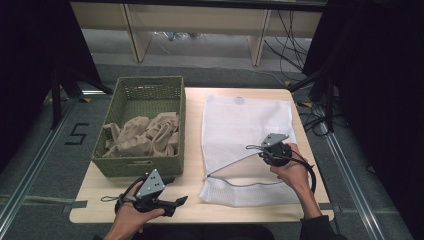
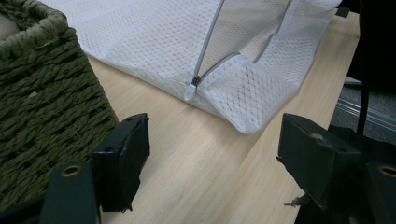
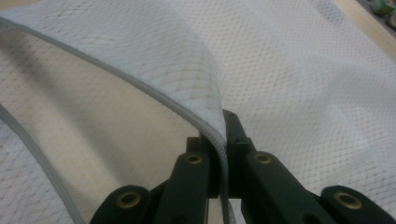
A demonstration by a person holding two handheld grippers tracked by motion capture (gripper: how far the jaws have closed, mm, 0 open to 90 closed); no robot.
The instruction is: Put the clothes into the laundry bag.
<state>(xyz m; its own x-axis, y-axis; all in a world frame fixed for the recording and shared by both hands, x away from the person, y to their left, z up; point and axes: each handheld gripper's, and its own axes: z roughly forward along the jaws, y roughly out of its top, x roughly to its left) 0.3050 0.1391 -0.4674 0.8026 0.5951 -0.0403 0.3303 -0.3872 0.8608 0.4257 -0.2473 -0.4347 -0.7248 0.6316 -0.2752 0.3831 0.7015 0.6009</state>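
I am gripping the upper zipper edge of the white mesh laundry bag with my right hand-held gripper, its jaws closed on that edge and lifting it, so the mouth is gaping toward the left. My left hand-held gripper is resting open on the worktop, near the wicker basket. The beige cloth in it is lying just left of the opening, nearer my left hand.
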